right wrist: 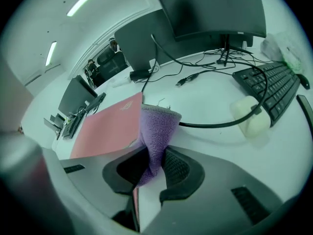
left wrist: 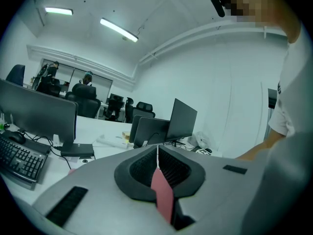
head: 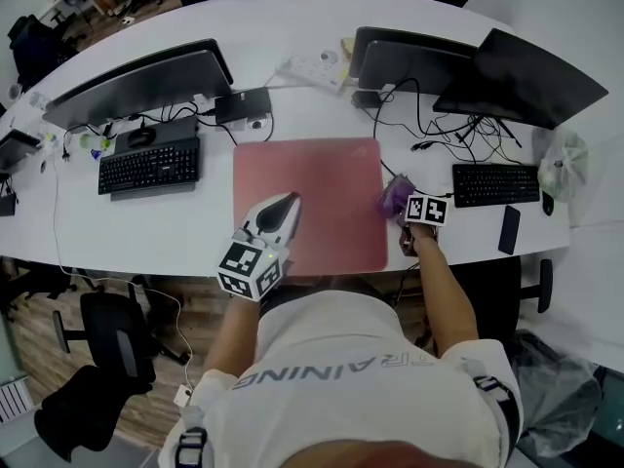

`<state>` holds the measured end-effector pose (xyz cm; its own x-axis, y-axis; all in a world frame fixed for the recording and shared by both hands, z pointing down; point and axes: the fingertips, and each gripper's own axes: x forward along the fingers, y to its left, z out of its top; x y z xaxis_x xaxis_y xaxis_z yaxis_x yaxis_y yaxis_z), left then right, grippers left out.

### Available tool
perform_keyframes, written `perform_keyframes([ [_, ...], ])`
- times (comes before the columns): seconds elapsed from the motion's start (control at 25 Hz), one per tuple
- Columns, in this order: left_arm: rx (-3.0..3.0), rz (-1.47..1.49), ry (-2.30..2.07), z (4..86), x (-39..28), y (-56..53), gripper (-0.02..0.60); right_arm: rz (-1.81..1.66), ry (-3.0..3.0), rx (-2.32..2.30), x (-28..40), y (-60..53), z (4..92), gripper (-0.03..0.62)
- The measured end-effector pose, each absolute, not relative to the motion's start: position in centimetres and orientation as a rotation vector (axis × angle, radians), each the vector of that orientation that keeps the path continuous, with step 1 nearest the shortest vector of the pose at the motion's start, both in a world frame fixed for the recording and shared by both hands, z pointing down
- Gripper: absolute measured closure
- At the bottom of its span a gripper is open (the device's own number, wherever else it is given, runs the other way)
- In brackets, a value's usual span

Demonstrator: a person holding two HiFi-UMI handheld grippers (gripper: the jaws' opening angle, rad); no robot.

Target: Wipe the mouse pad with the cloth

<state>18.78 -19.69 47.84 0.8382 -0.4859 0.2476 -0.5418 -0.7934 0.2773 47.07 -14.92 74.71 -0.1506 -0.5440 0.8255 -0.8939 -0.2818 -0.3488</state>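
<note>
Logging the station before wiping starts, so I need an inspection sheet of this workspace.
Surface: white curved desk, with the pad lying flat on it.
Job's things: pink rectangular mouse pad at centre; purple terry cloth at its right edge.
Clutter: two black keyboards, dark monitors, black phone, white power strip.
Grippers: left gripper shut, over the pad's left part; right gripper shut on the cloth.
Cables: black tangle right of the pad; one runs near the cloth.
Surroundings: black office chair, wooden floor.
</note>
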Motion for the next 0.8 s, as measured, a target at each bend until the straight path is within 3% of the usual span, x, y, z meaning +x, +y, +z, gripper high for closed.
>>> perform_keyframes([
  [0.32,2.647,0.211,-0.853,47.6,13.1,-20.2,0.545,1.342,-1.863,1.887,41.6,-16.9,67.2,0.493],
  [0.8,2.525,0.213,-1.063,47.9,-4.2,-20.2,0.545,1.298,-2.256,1.488,15.7,-23.6,59.7,0.493],
])
